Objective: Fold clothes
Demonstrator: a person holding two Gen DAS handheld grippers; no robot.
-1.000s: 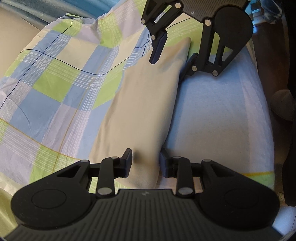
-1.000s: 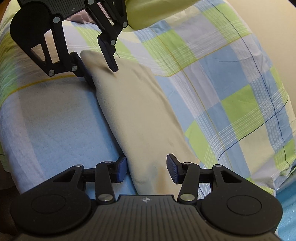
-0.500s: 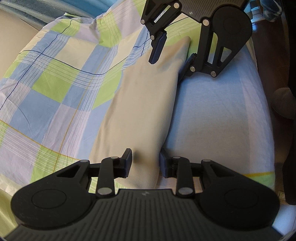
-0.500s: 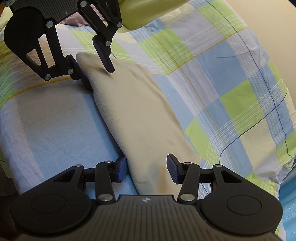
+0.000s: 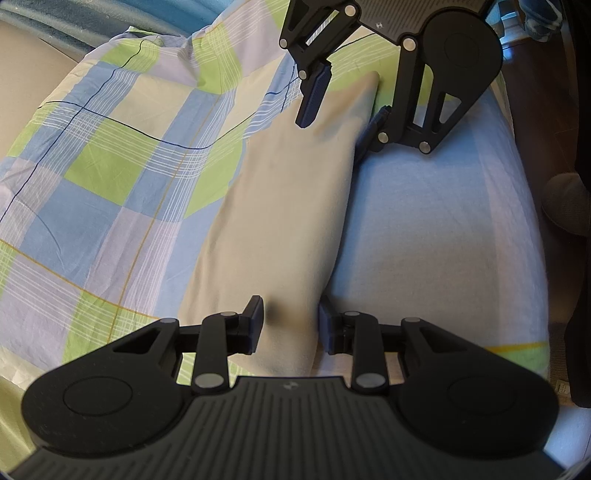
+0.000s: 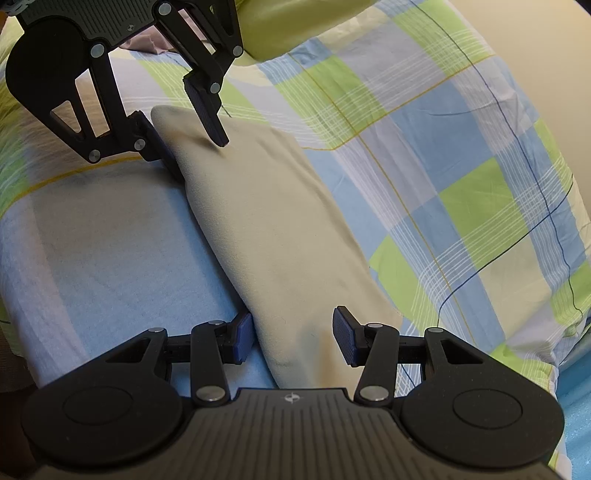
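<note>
A folded beige cloth (image 5: 284, 206) (image 6: 273, 229) lies lengthwise on the bed, along the edge of a light blue fabric (image 5: 424, 229) (image 6: 118, 236). My left gripper (image 5: 291, 321) (image 6: 188, 133) is open and straddles one end of the beige cloth. One of its fingers is above the cloth and the other is at the edge beside the blue fabric. My right gripper (image 6: 293, 334) (image 5: 340, 114) is open at the opposite end and straddles it the same way. Neither gripper has closed on the cloth.
A plaid sheet (image 5: 110, 177) (image 6: 461, 166) in green, blue and lilac covers the bed beside the cloth. A green pillow (image 6: 295, 29) lies beyond the left gripper. Dark floor and a dark rounded shape (image 5: 565, 203) lie past the bed's edge.
Both grippers shifted only slightly along the cloth's ends. Their jaws stay apart and the cloth lies as before.
</note>
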